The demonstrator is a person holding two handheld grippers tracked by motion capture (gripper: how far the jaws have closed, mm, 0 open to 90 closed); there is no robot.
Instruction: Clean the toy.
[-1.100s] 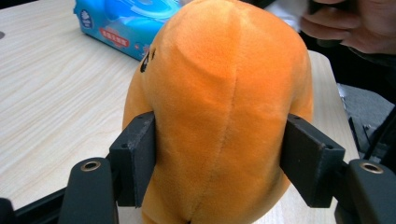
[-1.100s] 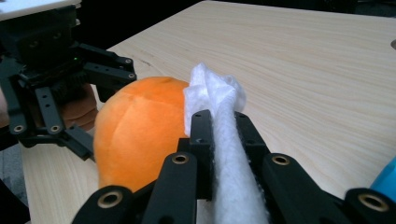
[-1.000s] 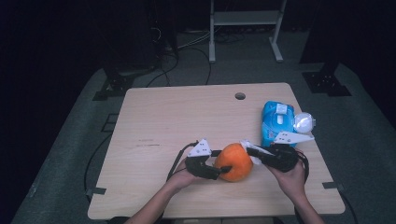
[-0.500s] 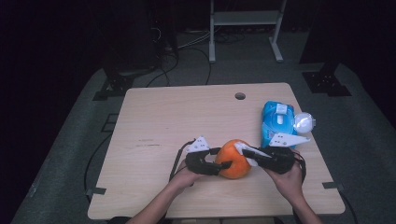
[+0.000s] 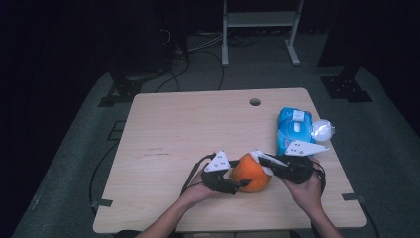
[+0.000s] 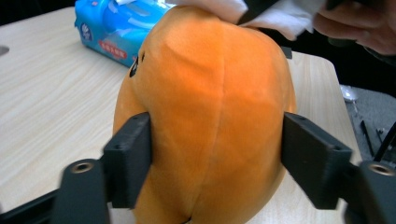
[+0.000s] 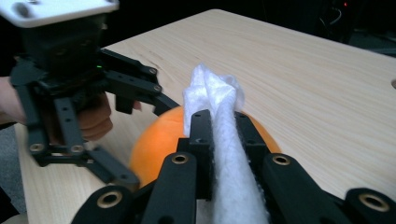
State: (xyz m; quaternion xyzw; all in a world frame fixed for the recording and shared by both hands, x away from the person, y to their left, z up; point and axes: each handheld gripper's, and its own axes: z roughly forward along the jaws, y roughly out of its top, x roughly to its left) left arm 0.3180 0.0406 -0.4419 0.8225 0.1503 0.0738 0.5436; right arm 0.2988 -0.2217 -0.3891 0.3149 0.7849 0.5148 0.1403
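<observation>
An orange plush toy (image 5: 251, 172), round and soft, is seen resting near the front edge of a pale wooden worktop (image 5: 188, 124), between two hand-held grippers. The left hand-held gripper (image 5: 236, 182) is brought in from the toy's left side. In the left gripper view its two black jaws are set on either side of the orange plush toy (image 6: 205, 121). The left jaw lies against the fabric, while a thin gap is seen at the right one, so the toy is bracketed rather than squeezed. These jaws have just been opening, with the toy between them.

The right hand-held gripper (image 5: 257, 156) is held over the top right of the toy. A white tissue (image 7: 219, 135), folded into a long strip, is pinched tightly between its nearly closed jaws, and the tuft at the tissue's end is laid on the toy's upper surface. In the right gripper view the left hand-held gripper (image 7: 135, 140) is seen beyond the toy.

A blue pack of wipes (image 5: 293, 130) is placed at the right side of the worktop, behind the right hand-held gripper, with a small clear wrapped item (image 5: 322, 130) just beside it. A round hole (image 5: 254, 102) is cut near the worktop's far edge.
</observation>
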